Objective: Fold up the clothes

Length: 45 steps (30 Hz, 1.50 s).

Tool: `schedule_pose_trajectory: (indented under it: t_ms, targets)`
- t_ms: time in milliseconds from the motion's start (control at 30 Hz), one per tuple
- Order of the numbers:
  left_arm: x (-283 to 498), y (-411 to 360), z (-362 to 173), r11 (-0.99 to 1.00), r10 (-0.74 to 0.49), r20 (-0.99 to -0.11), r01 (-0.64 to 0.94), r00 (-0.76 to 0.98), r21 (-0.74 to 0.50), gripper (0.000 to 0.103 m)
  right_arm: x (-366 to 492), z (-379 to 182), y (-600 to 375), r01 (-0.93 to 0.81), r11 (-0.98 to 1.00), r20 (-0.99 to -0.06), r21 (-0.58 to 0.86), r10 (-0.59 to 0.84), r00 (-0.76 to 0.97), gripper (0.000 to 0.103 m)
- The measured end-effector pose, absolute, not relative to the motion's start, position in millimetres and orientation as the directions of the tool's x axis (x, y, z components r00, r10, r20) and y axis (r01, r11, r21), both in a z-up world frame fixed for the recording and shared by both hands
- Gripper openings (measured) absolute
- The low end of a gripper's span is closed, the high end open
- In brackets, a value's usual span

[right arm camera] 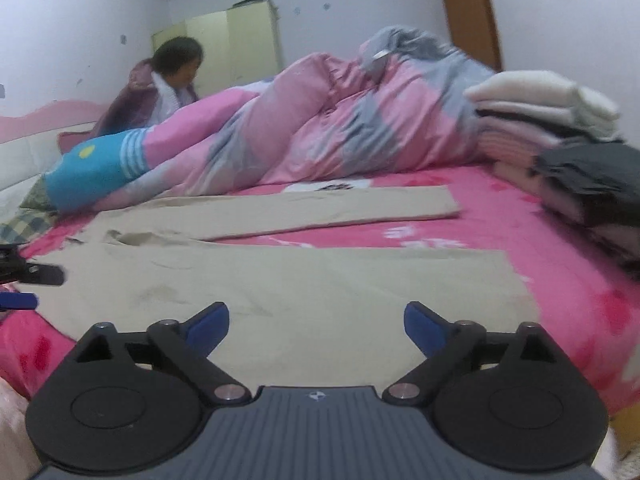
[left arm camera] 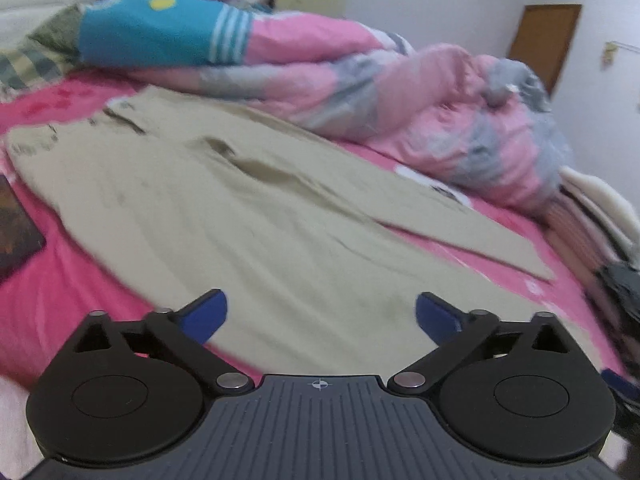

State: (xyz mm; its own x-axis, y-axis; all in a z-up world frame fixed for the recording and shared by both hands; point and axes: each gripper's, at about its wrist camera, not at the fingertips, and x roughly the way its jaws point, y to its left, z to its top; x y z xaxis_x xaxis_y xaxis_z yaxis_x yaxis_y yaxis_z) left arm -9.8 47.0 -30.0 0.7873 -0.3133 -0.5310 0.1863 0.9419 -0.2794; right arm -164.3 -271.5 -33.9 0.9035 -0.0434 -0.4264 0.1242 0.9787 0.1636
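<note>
Beige trousers (left arm camera: 248, 208) lie spread flat on a pink bed sheet (left arm camera: 72, 280), the legs running off to the right. My left gripper (left arm camera: 322, 314) hovers over the near edge of the trousers, open, with nothing between its blue fingertips. In the right wrist view the same trousers (right arm camera: 304, 284) show both legs, the far leg (right arm camera: 340, 208) angled away from the near one. My right gripper (right arm camera: 316, 322) is also open above the near leg, touching nothing. The left gripper's blue fingertip (right arm camera: 18, 301) shows at the left edge of that view.
A rumpled pink and grey quilt (right arm camera: 320, 128) fills the far side of the bed. A stack of folded clothes (right arm camera: 560, 140) sits at the right. A person (right arm camera: 172, 80) sits behind the quilt. A dark flat object (left arm camera: 16, 232) lies at the left. A brown door (right arm camera: 468, 12) is behind.
</note>
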Motion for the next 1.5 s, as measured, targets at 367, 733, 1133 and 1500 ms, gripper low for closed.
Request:
schedule_pose_trajectory:
  t_ms: [367, 733, 1133, 1500]
  targets:
    - [52, 53, -51, 0.999, -0.009, -0.568, -0.013, 0.823, -0.034, 0.103, -68, -35, -194, 0.043, 0.998, -0.505, 0.041, -0.016, 0.863, 0.103]
    - [69, 82, -83, 0.998, -0.068, -0.586, 0.048, 0.807, -0.051, 0.103, -26, -77, -158, -0.013, 1.000, -0.640, -0.019, -0.002, 0.769, 0.103]
    - [71, 105, -86, 0.974, -0.221, -0.508, 0.162, 0.832, -0.159, 0.103, -25, -53, -159, -0.101, 0.991, -0.580, -0.087, 0.032, 0.814, 0.103]
    - [73, 126, -83, 0.971, -0.208, -0.487, 0.118, 0.849, -0.209, 0.103, 56, -74, -89, -0.219, 0.974, -0.639, -0.053, 0.135, 0.757, 0.062]
